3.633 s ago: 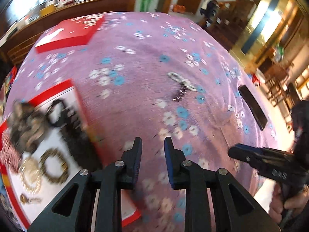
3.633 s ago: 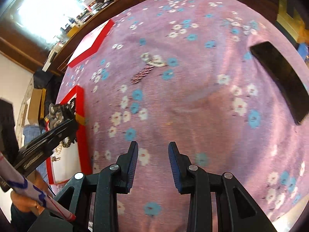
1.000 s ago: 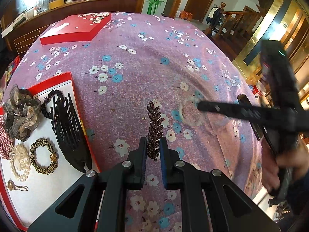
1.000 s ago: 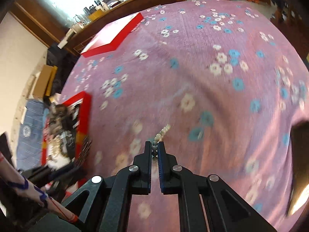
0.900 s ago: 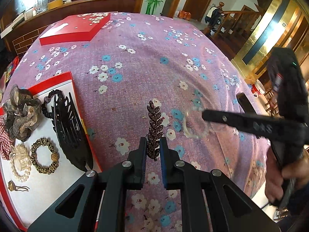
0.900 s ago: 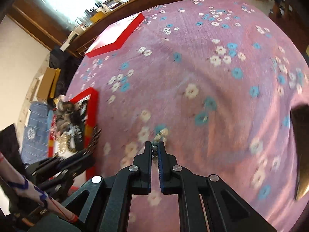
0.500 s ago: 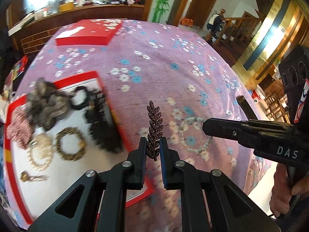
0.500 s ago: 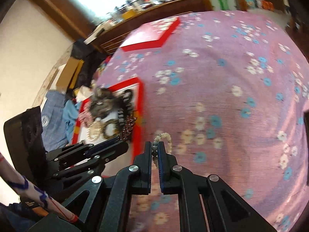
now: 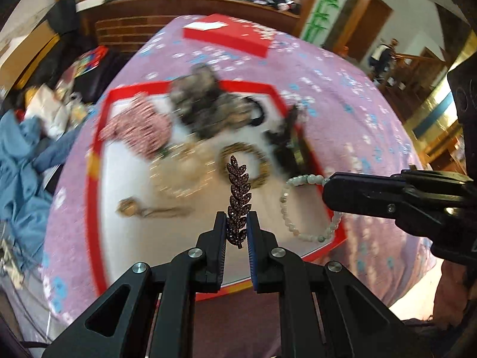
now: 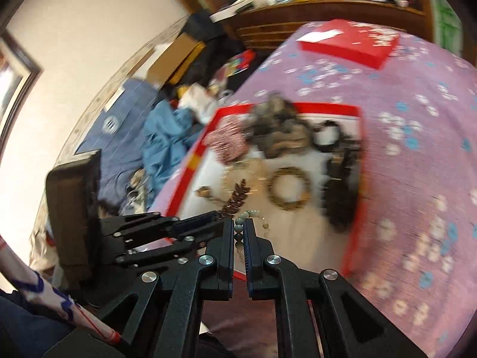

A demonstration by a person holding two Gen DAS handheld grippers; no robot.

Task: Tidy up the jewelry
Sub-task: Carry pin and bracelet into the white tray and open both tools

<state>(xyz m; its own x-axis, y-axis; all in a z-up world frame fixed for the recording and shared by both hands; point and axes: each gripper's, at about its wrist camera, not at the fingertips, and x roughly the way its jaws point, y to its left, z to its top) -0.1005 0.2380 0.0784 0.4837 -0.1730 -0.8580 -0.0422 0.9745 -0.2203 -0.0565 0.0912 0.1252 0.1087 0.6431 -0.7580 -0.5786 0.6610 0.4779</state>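
Having swung in from the bare cloth, both grippers now hang over the red tray (image 9: 98, 161), the left gripper (image 9: 236, 232) clamped on the leaf clip (image 9: 237, 197), the right gripper (image 10: 239, 232), at three o'clock, pinching the bead bracelet (image 9: 301, 208), so both look ready to set down.

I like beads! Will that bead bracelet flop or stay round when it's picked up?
Probably floppy: the bead bracelet sags in a loose loop from the right tongs. Its round beads look smooth, so it might slip or roll once dropped in the red tray.
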